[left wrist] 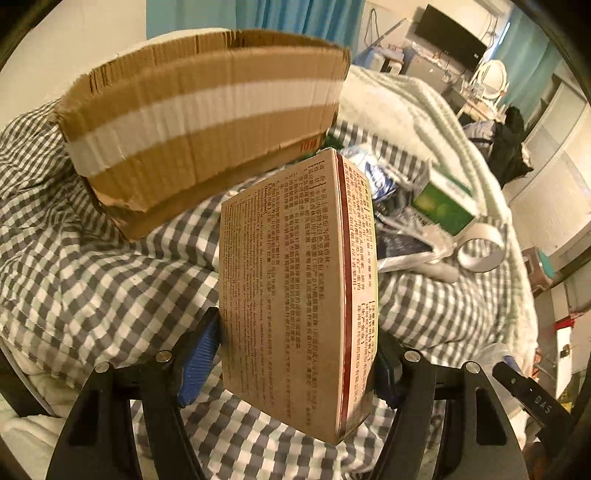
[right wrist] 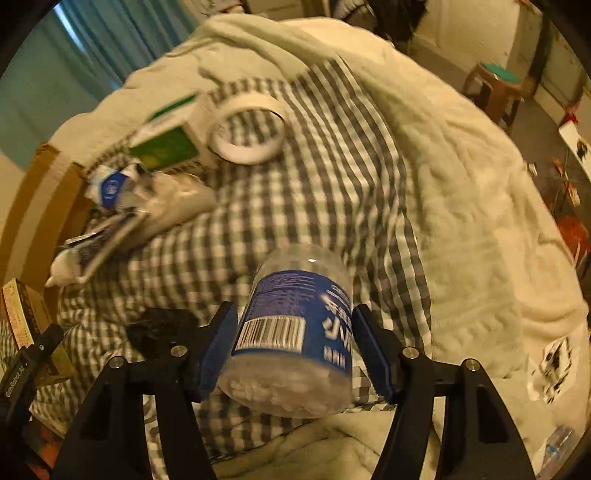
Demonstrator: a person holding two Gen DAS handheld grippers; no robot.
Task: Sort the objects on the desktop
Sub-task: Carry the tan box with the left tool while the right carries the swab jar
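Grey-and-white checked bedsheet (left wrist: 92, 258) spread over bed, white quilted blanket (right wrist: 461, 184) bunched alongside. Teal curtains (left wrist: 288, 18) behind. Dark monitor (left wrist: 448, 37) on far desk, round mirror (left wrist: 493, 79) nearby. Small brown stool (right wrist: 493, 86) on floor.

The room is a bedroom in warm, yellowish light. A bed (left wrist: 92, 236) fills most of both views, covered with a grey and white checked sheet (right wrist: 332, 155) and a thick white blanket (right wrist: 461, 192). Teal curtains (left wrist: 280, 18) hang behind it. By the far wall stand a dark screen (left wrist: 448, 35) and a round mirror (left wrist: 493, 79). A small brown stool (right wrist: 495, 86) with a teal top stands on the floor.
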